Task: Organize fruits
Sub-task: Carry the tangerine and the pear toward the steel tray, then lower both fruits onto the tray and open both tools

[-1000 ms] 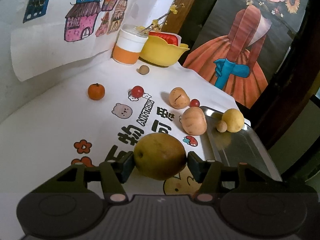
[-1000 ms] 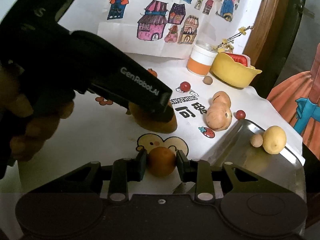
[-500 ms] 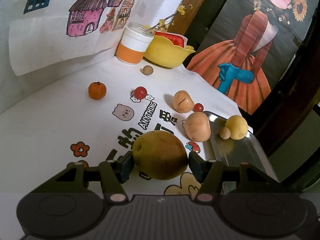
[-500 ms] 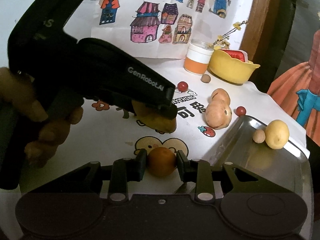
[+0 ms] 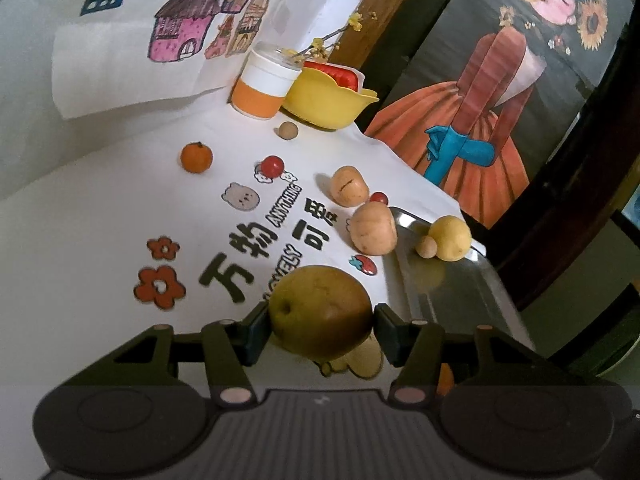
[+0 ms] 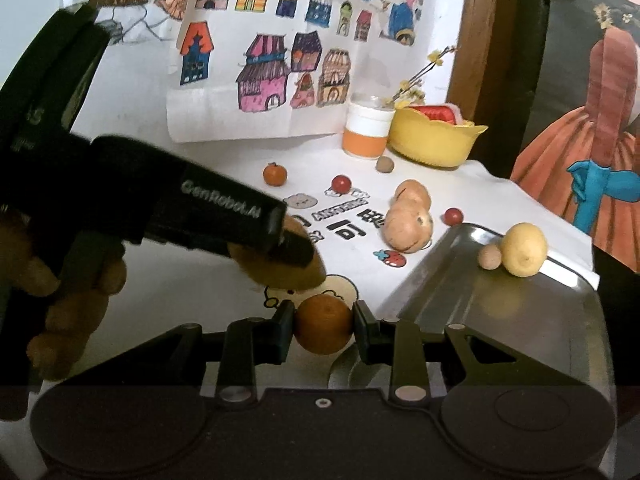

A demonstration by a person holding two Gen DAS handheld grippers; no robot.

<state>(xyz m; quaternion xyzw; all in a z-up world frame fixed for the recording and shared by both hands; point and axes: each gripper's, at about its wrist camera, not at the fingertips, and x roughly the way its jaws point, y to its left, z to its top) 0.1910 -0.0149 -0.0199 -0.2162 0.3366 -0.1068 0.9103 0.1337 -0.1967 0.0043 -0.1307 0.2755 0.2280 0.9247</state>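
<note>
- White printed tablecloth (image 5: 100, 240) fills the frame, kids' house drawings upper left, steel tray (image 5: 460, 304) lower right.
- Left gripper (image 5: 320, 320), bottom centre, is clamped on a big brownish-green pear (image 5: 320, 312).
- Right gripper (image 6: 324, 328) pinches a small orange (image 6: 324, 324).
- Looks like the carry step; next, both probably go over the tray and let go gently.

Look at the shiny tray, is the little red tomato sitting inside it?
No, the metal tray holds only a yellow fruit and a small tan ball; the nearest red tomato lies on the tablecloth beside it.
</note>
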